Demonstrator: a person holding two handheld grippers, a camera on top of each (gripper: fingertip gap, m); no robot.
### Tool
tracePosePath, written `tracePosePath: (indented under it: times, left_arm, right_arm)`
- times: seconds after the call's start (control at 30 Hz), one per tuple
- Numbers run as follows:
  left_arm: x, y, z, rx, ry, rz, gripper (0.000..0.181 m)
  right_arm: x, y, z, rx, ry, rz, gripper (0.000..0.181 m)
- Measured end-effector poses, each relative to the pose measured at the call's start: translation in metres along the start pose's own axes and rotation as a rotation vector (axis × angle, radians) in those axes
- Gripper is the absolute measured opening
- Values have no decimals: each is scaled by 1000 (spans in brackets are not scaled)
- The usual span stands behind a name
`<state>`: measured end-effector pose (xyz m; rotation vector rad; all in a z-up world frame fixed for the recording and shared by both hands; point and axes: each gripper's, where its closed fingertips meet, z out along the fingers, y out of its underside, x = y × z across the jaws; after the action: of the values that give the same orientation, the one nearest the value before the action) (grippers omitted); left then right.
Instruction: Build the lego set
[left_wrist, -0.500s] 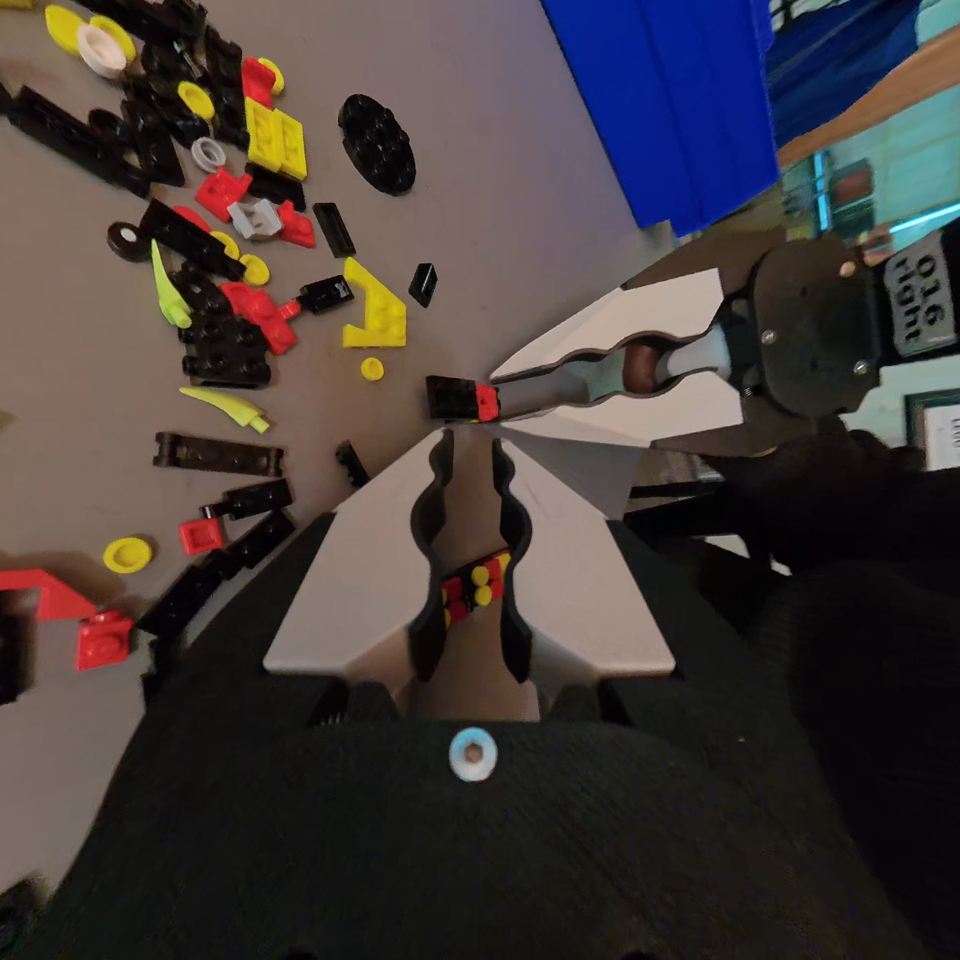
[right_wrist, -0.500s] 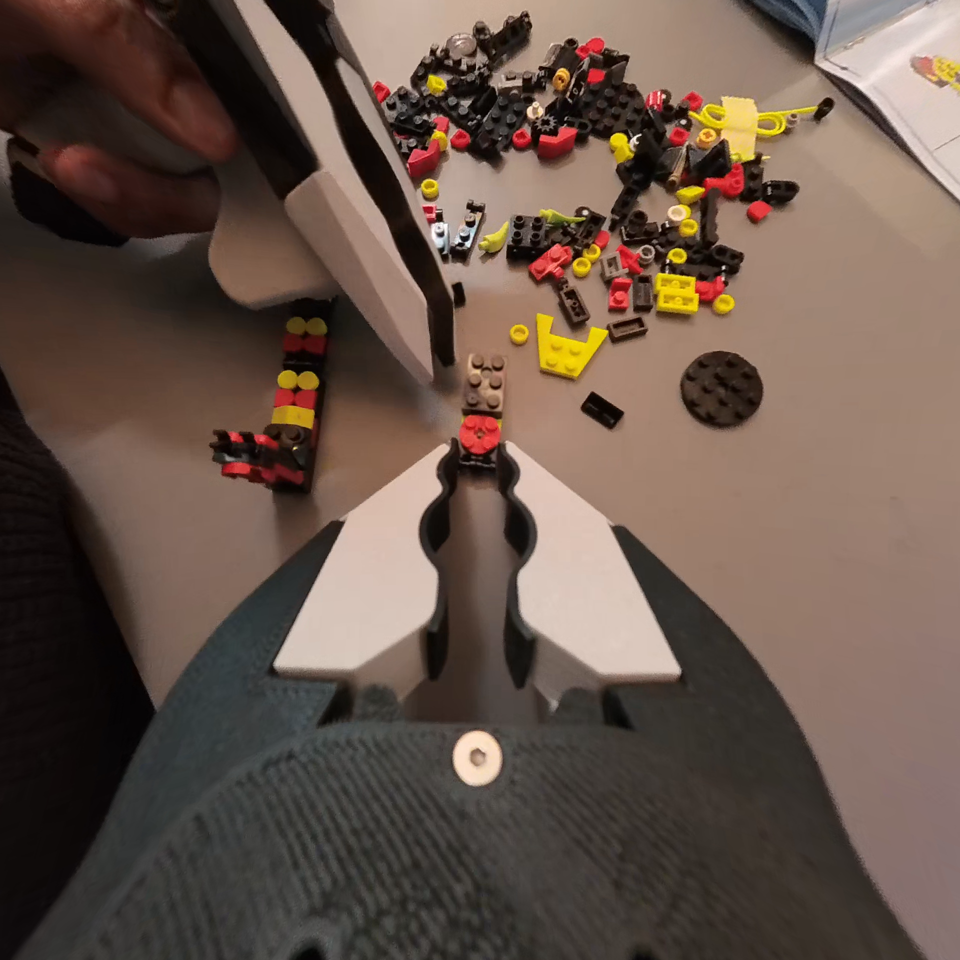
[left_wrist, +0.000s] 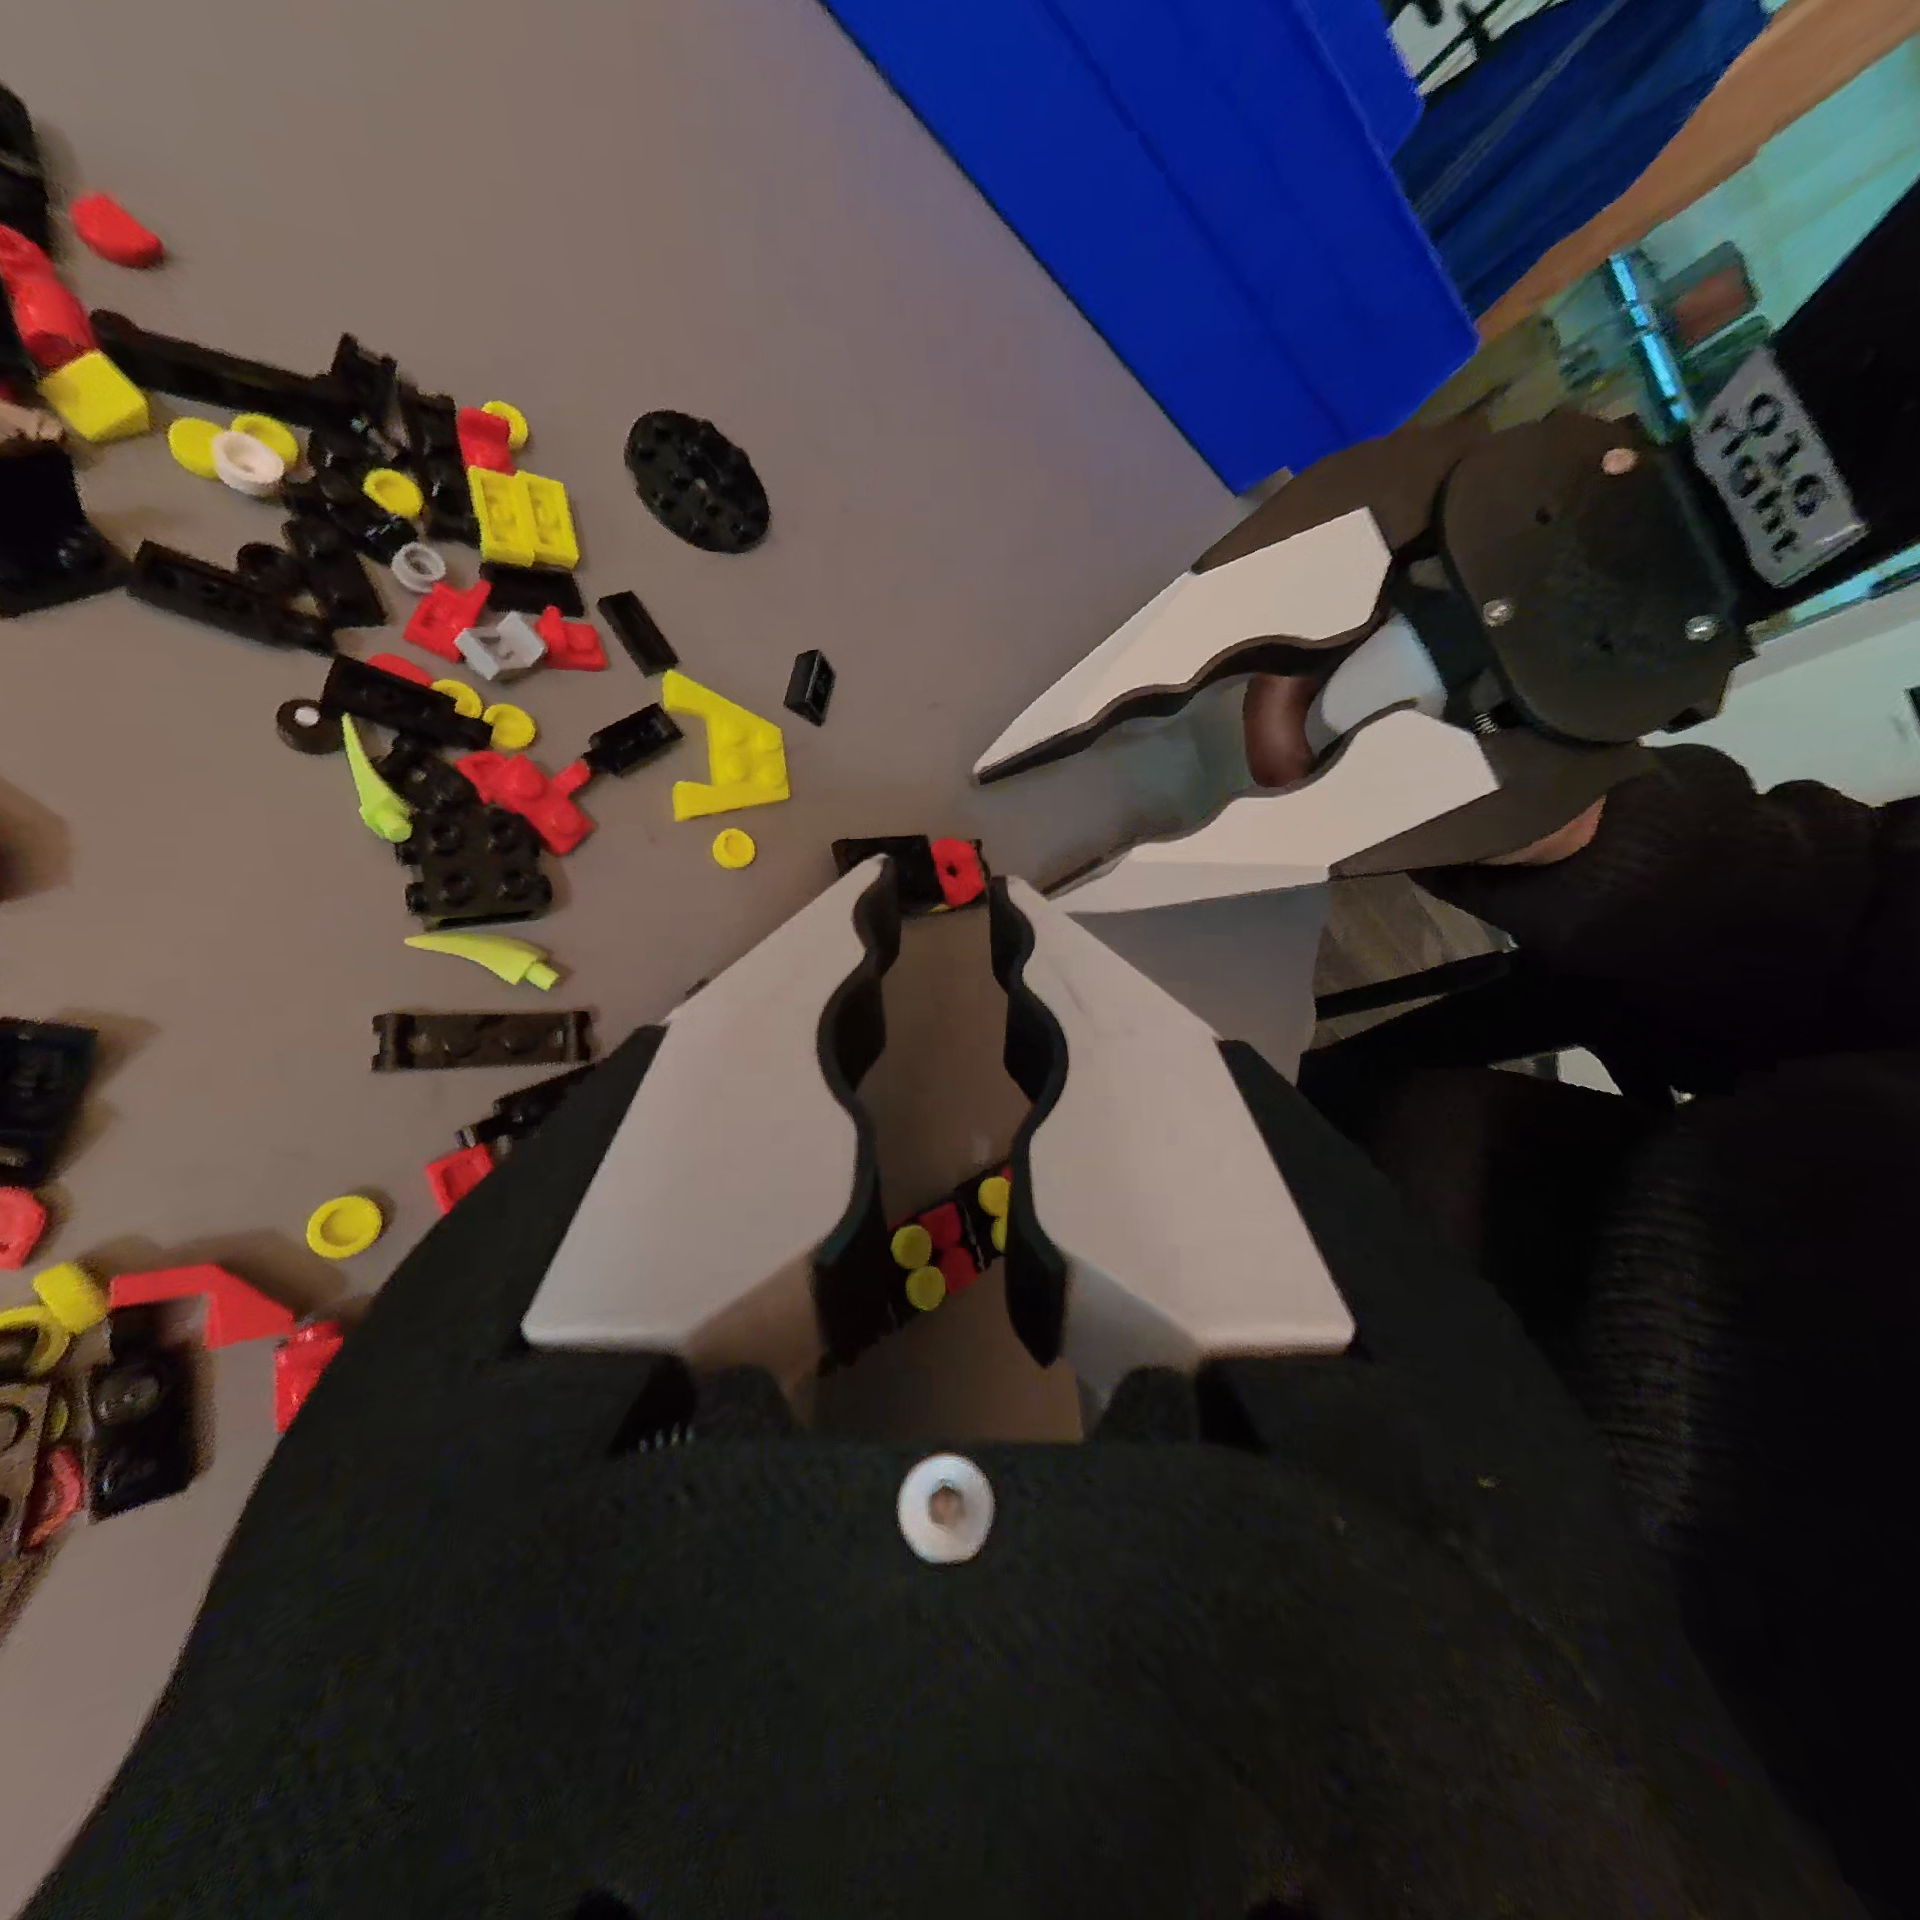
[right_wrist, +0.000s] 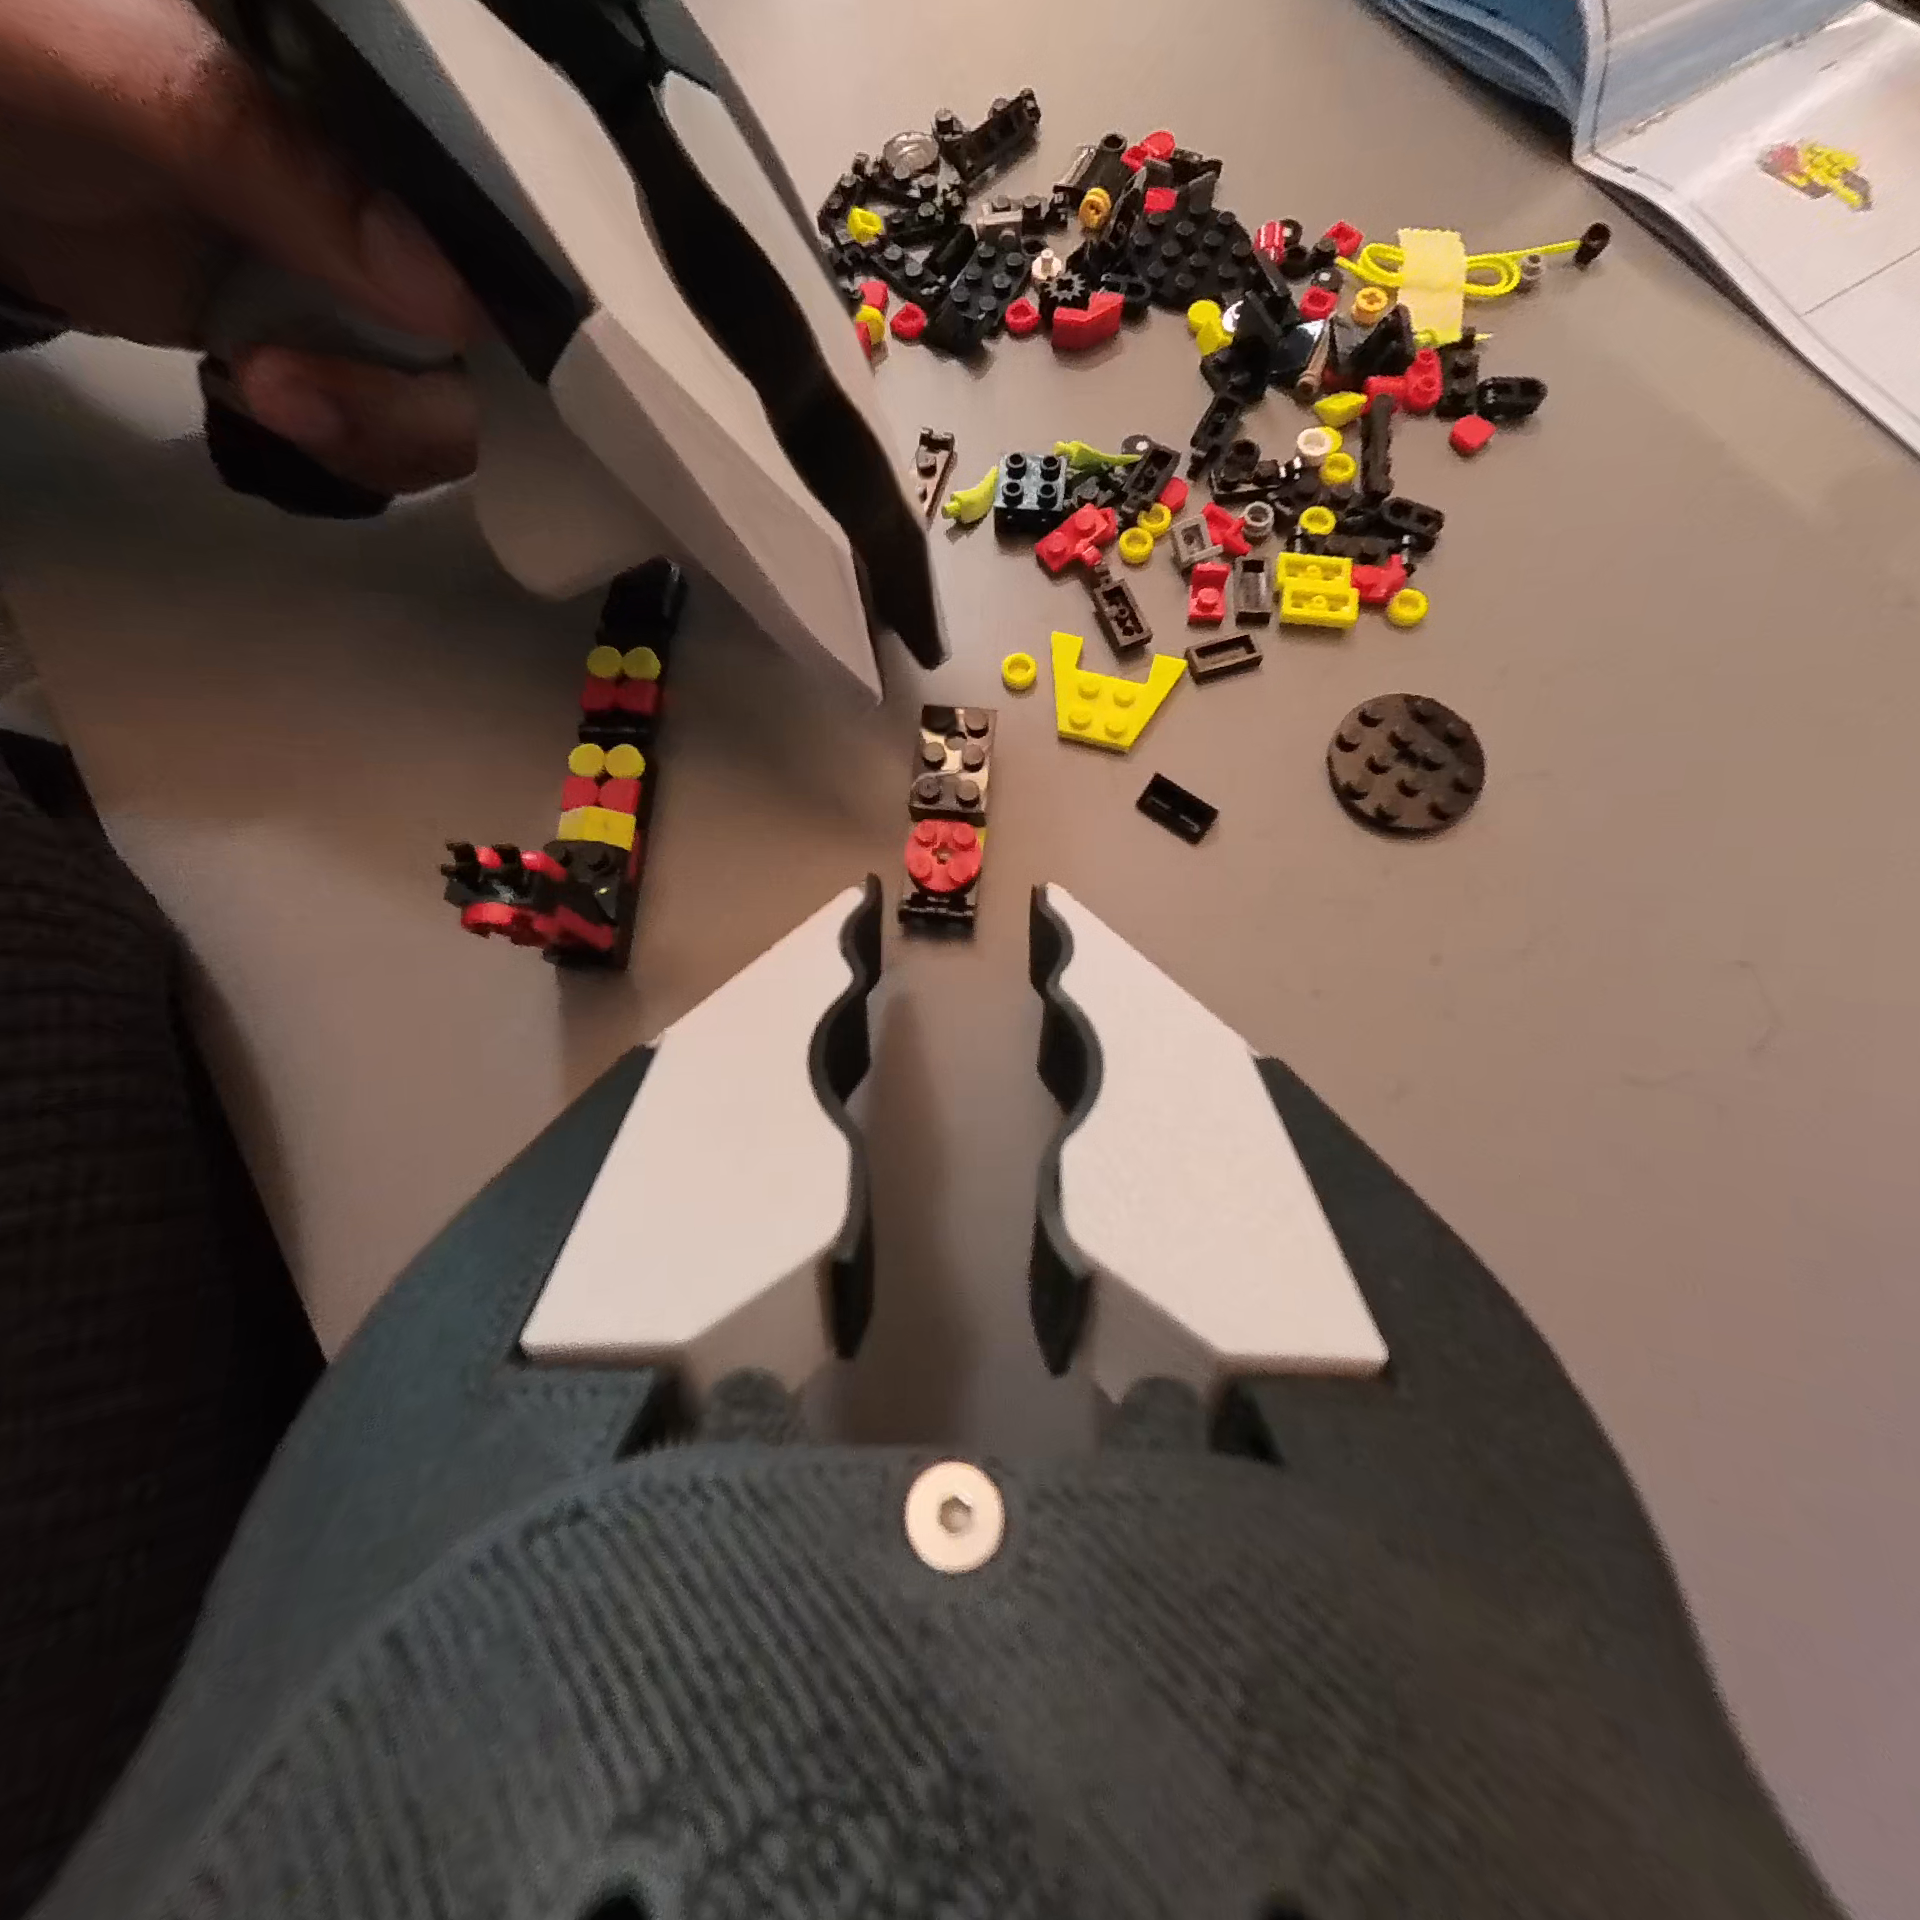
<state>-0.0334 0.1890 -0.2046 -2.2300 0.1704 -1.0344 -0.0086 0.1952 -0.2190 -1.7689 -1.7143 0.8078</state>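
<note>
Grey table (right_wrist: 1558, 1039): loose lego pieces (right_wrist: 1195, 312), booklet (right_wrist: 1766, 156).

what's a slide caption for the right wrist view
Open right hand-held gripper facing a small black-and-red lego assembly on the grey table.

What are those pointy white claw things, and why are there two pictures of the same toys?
Those are pinching tools, and a person holds one in each hand. Each has a small camera looking along its two fingers, so you get two pictures of one table. One picture looks out from the left gripper, the other from the right gripper. Both are open and hold nothing. Between their tips lies a small black piece with a red round top. A longer black, red and yellow model lies beside it, with loose lego pieces, a black round plate and a booklet farther off.
</note>
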Motion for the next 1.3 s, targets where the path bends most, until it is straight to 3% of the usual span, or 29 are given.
tracePosePath:
  times: [0.03,0.57,0.87,1.3]
  left_arm:
    - [2,-1,0,10,18,7,15]
    - [5,0,-1,8,28,84,15]
    - [4,0,0,4,23,87,15]
    - [2,0,-1,9,19,85,15]
  right_arm:
    - [-1,0,1,0,-1,-2,28]
    - [-6,2,15,-33,30,-45,29]
    - [-3,5,12,-41,33,-41,15]
    - [-2,10,7,-60,3,-38,15]
